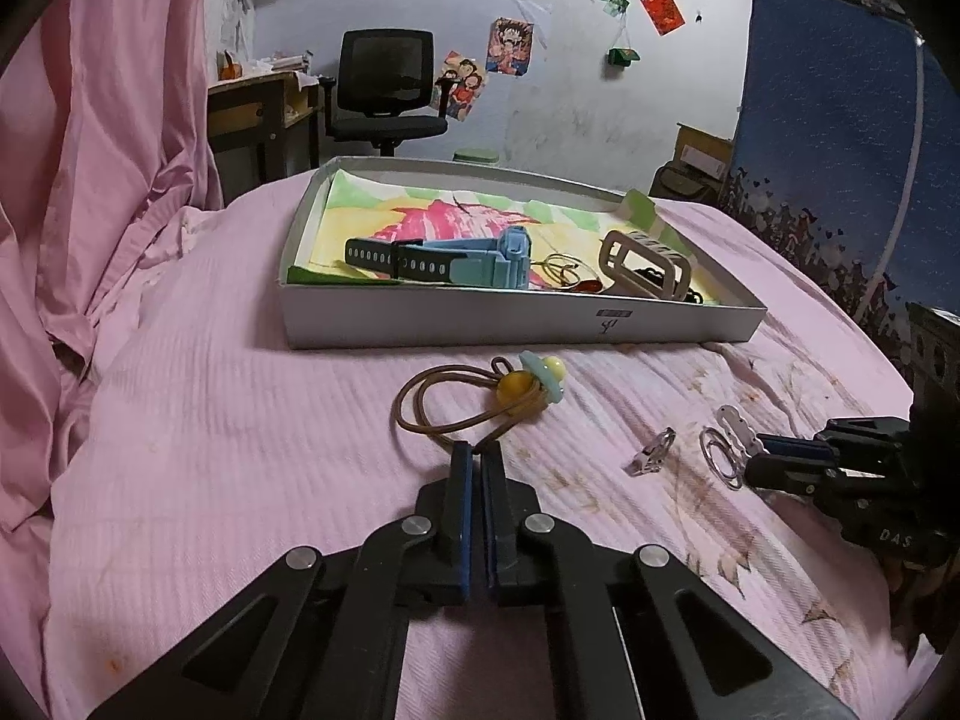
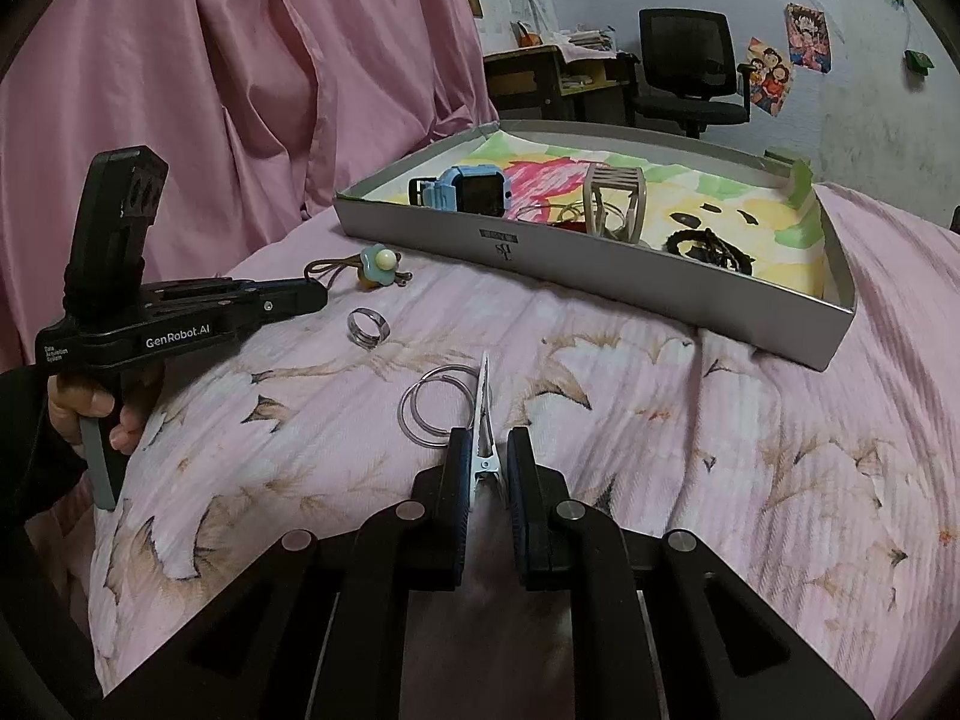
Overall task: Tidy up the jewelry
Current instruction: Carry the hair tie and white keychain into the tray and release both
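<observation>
Both jaws nearly shut. I read left gripper (image 1: 478, 450) pinching near loop of brown hair tie (image 1: 444, 405) with yellow bead and mint flower charm. Right gripper (image 2: 486, 441) clamped on rear end of metal alligator clip (image 2: 483, 420); clip tip points far, toward tray. Double key ring (image 2: 432, 405) touching clip on left. Silver ring (image 2: 367, 328) farther left on pink bedspread (image 2: 660, 420). Grey cardboard tray (image 1: 480, 318) at far side holds blue watch (image 1: 474, 261), beige claw clip (image 1: 645, 264).

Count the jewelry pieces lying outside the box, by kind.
hair tie: 1
ring: 1
hoops: 2
clip: 1
Total: 5
</observation>
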Available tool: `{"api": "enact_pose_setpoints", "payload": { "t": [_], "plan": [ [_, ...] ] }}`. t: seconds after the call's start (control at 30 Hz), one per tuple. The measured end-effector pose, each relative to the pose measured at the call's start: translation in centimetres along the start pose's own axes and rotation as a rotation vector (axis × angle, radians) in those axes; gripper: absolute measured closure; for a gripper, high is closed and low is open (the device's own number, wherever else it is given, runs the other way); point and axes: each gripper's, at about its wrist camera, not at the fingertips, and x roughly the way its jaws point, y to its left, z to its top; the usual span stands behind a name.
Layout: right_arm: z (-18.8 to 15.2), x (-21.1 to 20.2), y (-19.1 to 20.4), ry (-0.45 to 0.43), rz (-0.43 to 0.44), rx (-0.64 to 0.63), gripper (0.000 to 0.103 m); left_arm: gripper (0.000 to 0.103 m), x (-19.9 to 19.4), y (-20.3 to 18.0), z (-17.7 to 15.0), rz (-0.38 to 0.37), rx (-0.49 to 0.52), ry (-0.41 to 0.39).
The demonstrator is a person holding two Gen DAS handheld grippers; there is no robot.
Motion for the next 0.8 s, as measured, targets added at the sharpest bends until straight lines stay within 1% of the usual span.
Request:
{"api": "enact_pose_setpoints", "payload": {
  "t": [0.2,0.47,0.6,0.8],
  "plan": [
    [0.0,-0.3,-0.2,-0.022,0.006,0.015,0.092,0.1,-1.2,-0.4,-0.1,-0.006,0.016,-0.061],
    [-0.2,-0.4,-0.3,-0.033,0.007,0.02,0.092,0.1,-3.1,-0.4,0.1,0.013,0.019,-0.157],
    [-0.2,-0.5,-0.4,-0.038,0.005,0.02,0.092,0.1,-3.8,-0.3,0.5,0.018,0.014,-0.186],
    [0.6,-1.3,-0.3,-0.083,-0.007,0.022,0.092,0.1,-4.4,-0.7,1.7,0.018,0.011,-0.216]
  ]
}}
